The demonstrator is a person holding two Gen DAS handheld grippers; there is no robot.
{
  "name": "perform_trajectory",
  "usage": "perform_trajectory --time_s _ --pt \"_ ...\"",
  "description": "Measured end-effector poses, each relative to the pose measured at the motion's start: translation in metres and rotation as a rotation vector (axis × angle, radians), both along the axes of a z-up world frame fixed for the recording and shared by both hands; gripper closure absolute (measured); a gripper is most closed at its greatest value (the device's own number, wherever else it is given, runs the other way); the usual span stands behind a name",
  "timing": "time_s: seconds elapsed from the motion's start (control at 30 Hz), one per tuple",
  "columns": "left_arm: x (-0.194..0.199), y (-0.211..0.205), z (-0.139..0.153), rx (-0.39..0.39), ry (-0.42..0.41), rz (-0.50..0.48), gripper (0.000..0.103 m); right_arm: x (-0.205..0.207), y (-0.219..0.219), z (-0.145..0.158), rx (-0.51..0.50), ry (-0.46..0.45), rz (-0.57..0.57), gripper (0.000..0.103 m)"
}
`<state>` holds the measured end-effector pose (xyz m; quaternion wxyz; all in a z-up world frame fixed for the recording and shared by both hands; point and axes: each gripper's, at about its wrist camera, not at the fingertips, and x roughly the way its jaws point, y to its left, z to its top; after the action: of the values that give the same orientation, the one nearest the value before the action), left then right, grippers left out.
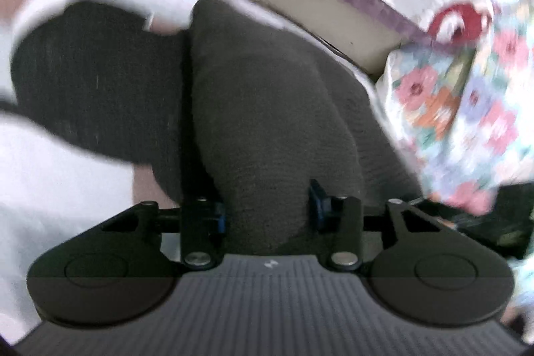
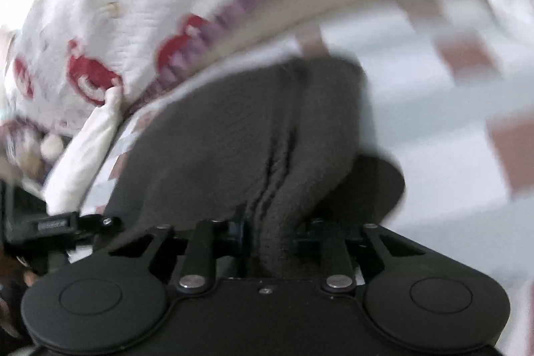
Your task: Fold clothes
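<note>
Bunching between both grippers' jaws, a dark ribbed knit garment hangs creased.

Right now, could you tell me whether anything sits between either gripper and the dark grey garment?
Nothing visible does: the left gripper and the right gripper each already have the dark grey garment bunched between their fingers.

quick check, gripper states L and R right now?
Left gripper: shut on the dark grey garment.
Right gripper: shut on a bunched fold of the same garment.
</note>
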<state>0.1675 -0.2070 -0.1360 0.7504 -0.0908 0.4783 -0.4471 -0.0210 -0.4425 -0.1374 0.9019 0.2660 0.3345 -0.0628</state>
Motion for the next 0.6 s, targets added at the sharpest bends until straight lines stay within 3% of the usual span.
perform_trajectory --time_s 0.1,0.13,0.3,0.43,0.6 --pt "-0.017 -0.013 0.015 0.082 -0.173 -0.035 0.064 0.004 0.026 0.033 -0.047 -0.057 0.017 0.078" --pt "-0.019 -0.015 0.017 0.090 -0.191 -0.036 0.064 0.008 0.032 0.042 -0.059 -0.063 0.031 0.079" --pt "-0.009 -0.002 0.035 0.050 -0.208 -0.006 0.066 0.022 0.053 0.075 -0.119 -0.075 0.066 0.081" --pt "0.001 0.012 0.063 0.010 -0.275 0.039 0.066 0.027 0.064 0.096 -0.146 -0.110 0.105 0.081" --pt "0.040 0.080 0.096 -0.141 -0.216 0.147 0.067 0.043 0.081 0.127 -0.162 -0.170 0.161 0.082"
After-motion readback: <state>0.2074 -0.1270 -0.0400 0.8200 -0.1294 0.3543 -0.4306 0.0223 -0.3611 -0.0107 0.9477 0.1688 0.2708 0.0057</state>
